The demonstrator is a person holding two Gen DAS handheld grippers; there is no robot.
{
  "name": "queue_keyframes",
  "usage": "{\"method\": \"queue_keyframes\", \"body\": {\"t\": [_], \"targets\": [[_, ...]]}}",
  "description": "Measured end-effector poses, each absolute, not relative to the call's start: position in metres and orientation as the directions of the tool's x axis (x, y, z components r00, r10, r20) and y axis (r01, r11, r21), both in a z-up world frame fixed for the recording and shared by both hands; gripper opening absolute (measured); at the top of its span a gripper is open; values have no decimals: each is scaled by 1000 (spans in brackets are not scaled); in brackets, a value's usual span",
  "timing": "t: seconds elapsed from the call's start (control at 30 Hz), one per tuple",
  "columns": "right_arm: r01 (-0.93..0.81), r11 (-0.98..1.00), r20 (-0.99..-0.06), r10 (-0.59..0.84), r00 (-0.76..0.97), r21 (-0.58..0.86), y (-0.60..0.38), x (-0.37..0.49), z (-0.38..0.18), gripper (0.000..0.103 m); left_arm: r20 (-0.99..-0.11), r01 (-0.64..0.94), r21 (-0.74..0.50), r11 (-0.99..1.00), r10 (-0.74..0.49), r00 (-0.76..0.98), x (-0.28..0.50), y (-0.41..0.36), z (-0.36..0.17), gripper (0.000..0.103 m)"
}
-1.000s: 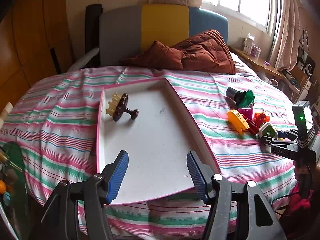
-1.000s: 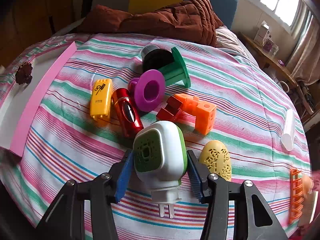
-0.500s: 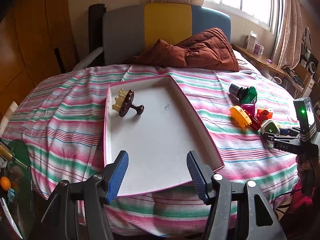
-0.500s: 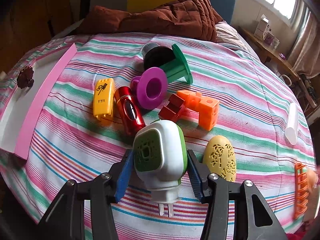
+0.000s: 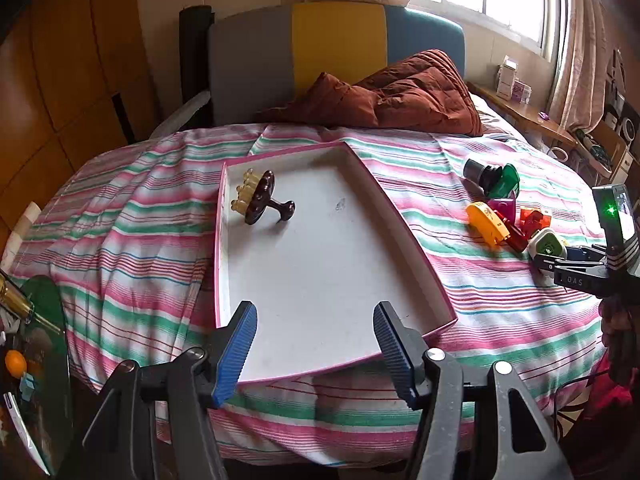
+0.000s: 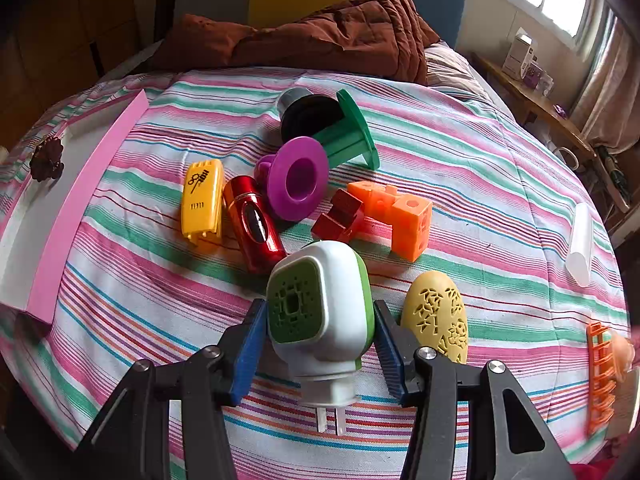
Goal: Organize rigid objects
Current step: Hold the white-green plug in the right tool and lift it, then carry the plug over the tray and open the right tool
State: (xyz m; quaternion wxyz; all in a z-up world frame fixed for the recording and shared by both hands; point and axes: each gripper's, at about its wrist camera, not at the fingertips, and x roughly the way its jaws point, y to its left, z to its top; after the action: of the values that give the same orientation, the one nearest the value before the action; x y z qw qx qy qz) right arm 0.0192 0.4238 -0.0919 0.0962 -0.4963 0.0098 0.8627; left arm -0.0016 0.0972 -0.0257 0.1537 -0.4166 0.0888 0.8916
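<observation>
Striped bedspread (image 6: 440, 152) unchanged; nothing moves. My right gripper (image 6: 320, 332) stays pinched on the plug-in vaporizer (image 6: 320, 304), right of the pink tray (image 5: 320, 272); my left gripper (image 5: 316, 344) stays spread, empty. Transfer pending.

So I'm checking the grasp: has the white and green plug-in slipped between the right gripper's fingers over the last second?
No. The plug-in sits as before between the right gripper and its fingers, prongs toward the camera.
</observation>
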Motion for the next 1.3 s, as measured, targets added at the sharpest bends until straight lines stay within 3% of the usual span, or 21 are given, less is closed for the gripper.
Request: {"method": "queue_keyframes", "body": {"t": [0.3, 0.7, 1.0, 1.3], "targets": [[-183, -983, -854, 94, -512, 2, 427, 23, -84, 52, -776, -327, 32, -944, 183, -603, -3, 89, -29, 62], [-174, -961, -812, -75, -578, 213, 408, 32, -58, 52, -777, -289, -10, -957, 190, -601, -9, 62, -34, 62], [30, -939, -757, -295, -583, 343, 309, -9, -28, 52, -778, -206, -39, -978, 160, -608, -15, 28, -38, 62], [87, -909, -792, -399, -462, 407, 209, -75, -59, 52, -783, -154, -73, -985, 153, -604, -22, 0, -44, 61]]}}
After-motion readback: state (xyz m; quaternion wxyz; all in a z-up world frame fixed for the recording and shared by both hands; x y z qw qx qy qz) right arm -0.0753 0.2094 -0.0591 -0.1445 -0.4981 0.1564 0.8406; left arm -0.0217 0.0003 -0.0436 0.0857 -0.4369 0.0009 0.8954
